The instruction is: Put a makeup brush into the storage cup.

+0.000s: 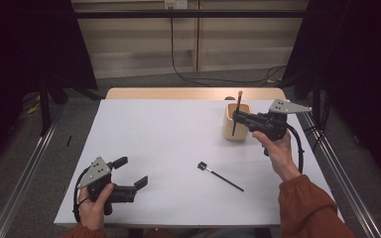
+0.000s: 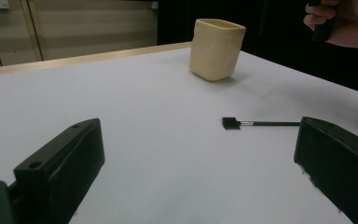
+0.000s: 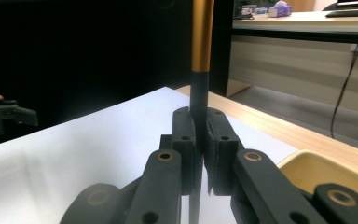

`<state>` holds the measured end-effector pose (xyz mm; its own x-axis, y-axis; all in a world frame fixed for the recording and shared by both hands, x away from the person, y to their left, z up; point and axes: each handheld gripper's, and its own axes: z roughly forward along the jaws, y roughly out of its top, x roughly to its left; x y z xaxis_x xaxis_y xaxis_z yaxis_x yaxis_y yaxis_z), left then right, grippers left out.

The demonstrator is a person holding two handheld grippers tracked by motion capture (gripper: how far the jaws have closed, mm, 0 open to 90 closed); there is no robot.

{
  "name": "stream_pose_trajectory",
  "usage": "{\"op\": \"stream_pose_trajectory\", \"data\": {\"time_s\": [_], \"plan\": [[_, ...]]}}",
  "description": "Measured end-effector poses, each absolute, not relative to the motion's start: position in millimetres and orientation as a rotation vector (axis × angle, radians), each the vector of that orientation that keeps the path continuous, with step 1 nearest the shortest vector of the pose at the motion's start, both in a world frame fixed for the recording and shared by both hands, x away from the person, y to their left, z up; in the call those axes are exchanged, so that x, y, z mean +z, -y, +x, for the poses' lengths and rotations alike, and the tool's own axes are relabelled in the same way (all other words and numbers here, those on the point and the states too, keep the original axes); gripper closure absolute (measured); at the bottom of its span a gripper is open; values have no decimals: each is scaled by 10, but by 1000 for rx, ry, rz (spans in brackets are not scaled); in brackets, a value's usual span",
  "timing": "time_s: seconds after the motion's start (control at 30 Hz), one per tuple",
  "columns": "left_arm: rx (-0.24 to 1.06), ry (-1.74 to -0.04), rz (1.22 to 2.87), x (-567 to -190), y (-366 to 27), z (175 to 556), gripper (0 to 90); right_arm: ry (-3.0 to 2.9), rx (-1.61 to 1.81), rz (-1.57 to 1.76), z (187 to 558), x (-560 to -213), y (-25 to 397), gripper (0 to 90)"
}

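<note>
White table (image 1: 168, 139) before dark curtains: right tongs (image 1: 235, 117) clamp a brush (image 1: 237, 106) over the cup (image 1: 230, 130); left tongs (image 1: 131, 172) gape.

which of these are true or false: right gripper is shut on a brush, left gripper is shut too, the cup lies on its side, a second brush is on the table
1. The right gripper is shut on a slim black brush with a gold band. True.
2. The left gripper is shut. False: its jaws stand wide apart, holding nothing.
3. The cream square cup lies on its side. False: it stands upright on the white table.
4. A thin black brush with a flat head lies on the table. True.
</note>
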<state>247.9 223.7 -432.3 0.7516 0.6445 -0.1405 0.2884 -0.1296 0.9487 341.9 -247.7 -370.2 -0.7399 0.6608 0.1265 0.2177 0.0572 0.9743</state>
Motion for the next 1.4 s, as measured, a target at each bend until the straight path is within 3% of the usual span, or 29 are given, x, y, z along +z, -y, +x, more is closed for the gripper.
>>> {"op": "stream_pose_trajectory", "data": {"time_s": [0.57,1.4], "plan": [[353,-710,1731,-4302,-2224,2468,18,-1928,1664,927,3780,-3510,2562,836],[361,-692,1715,-4288,-2229,2447,18,-1911,1587,1016,4014,-3682,2662,835]]}}
